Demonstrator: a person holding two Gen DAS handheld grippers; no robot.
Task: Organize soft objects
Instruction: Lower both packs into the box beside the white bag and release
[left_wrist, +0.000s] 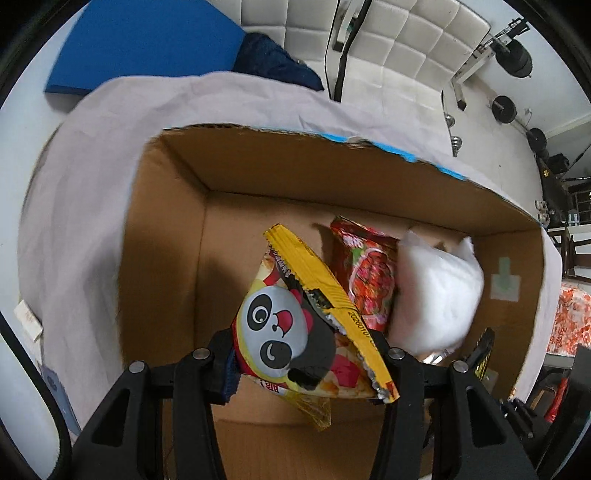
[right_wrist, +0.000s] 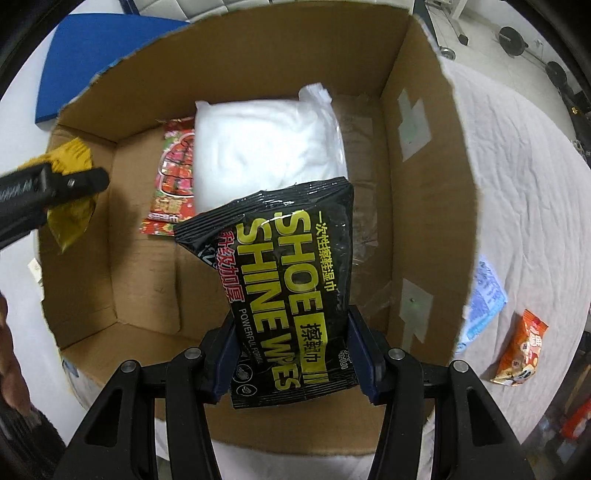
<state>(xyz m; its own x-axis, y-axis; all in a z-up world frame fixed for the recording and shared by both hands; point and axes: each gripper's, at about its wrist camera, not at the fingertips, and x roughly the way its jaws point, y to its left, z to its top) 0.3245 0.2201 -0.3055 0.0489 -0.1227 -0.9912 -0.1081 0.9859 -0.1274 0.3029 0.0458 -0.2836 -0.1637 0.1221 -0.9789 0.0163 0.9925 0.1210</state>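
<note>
My left gripper (left_wrist: 303, 354) is shut on a yellow panda snack bag (left_wrist: 295, 325) and holds it over the open cardboard box (left_wrist: 258, 166). It also shows in the right wrist view (right_wrist: 70, 181) with the yellow bag (right_wrist: 72, 218) hanging from it. My right gripper (right_wrist: 291, 354) is shut on a black shoe shine wipes pack (right_wrist: 288, 280) above the box (right_wrist: 421, 184). On the box floor lie a red snack bag (left_wrist: 365, 277) (right_wrist: 173, 177) and a white soft pack (left_wrist: 436, 291) (right_wrist: 266, 147).
The box stands on a grey cloth (left_wrist: 92, 203) (right_wrist: 524, 184). An orange snack bag (right_wrist: 521, 347) and a blue-printed sachet (right_wrist: 484, 299) lie on the cloth right of the box. A blue mat (left_wrist: 140, 40) and white padded seat (left_wrist: 399, 48) lie beyond.
</note>
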